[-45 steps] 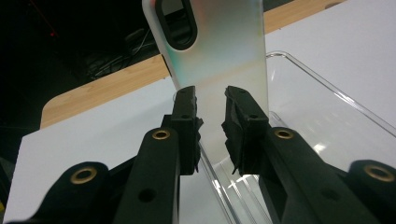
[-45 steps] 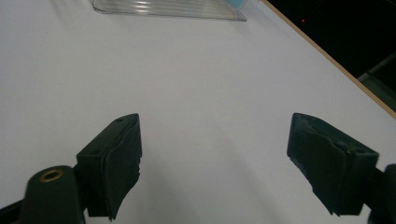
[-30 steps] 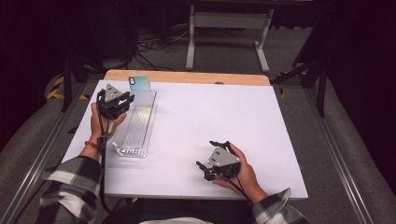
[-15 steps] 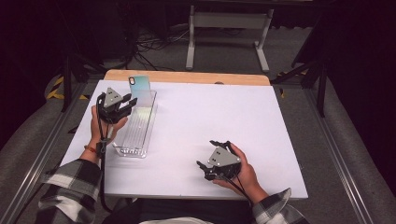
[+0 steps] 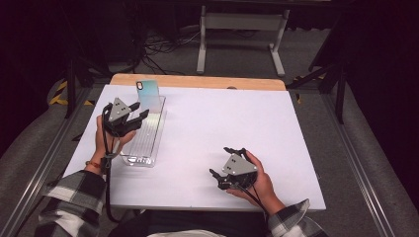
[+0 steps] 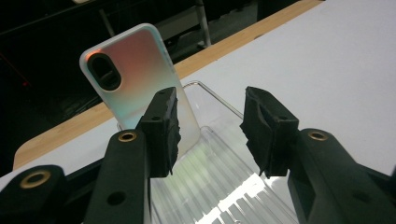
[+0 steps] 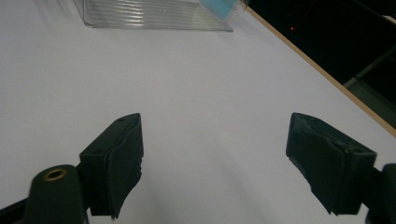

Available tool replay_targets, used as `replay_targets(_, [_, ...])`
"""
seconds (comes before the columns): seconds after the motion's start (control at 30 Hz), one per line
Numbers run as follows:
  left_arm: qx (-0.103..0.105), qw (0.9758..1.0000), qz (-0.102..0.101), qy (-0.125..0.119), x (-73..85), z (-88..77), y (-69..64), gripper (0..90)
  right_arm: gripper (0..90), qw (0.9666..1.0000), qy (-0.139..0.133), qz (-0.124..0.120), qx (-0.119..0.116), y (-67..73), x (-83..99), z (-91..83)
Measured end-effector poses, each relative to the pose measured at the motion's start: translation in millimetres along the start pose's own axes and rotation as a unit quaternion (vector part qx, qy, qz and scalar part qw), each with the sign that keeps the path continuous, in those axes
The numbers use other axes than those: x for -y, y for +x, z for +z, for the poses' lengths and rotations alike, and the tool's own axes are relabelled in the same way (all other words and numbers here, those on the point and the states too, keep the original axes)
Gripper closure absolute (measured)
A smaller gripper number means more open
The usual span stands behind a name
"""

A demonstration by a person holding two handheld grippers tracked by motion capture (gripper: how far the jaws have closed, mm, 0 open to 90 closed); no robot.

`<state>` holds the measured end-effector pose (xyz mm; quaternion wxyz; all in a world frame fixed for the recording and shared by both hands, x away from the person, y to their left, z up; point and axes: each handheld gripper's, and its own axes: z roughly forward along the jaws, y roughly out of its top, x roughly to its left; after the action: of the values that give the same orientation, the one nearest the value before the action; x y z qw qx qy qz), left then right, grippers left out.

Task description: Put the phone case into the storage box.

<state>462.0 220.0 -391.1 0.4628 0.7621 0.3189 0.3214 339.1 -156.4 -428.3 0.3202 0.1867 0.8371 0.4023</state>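
Observation:
An iridescent phone case [image 5: 148,94] stands on end, leaning at the far end of a clear ribbed tray [image 5: 143,145]. My left gripper [image 5: 140,111] hovers over the tray just short of the case. In the left gripper view the case [image 6: 135,79] rises behind the left jaw and the ribbed tray floor [image 6: 219,186] lies below. Those jaws have just been opening, nothing sits between the pads, and the left gripper [image 6: 210,130] is open. My right gripper [image 5: 221,160] rests on the white table near the front edge. Seen in its own view, the right gripper [image 7: 215,158] has its jaws apart over bare table.
The white table [image 5: 237,128] has a wooden strip [image 5: 197,81] along its far edge. In the right gripper view the tray [image 7: 149,14] and case [image 7: 219,7] lie far off at the top. Metal rails and a dark floor surround the table.
The left gripper's jaws have spread apart and the hand has drawn back from the case toward the near side. The case stays standing in the tray. The right hand has not moved.

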Motion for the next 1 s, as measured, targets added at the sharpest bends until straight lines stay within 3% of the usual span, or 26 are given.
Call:
replay_targets(0.27, [0.004, 0.9999, 0.001, -0.01, -1.7, -8.5, -7.0, 52.6, 19.6, 1.0, -0.004, 0.002, 0.004, -2.1, 0.0, -2.4])
replay_targets(1.0, [0.042, 0.9977, 0.024, -0.049, -6.8, -42.7, -29.2, 41.5, 19.8, 0.999, -0.028, 0.034, 0.011, -12.9, -0.1, -9.9])
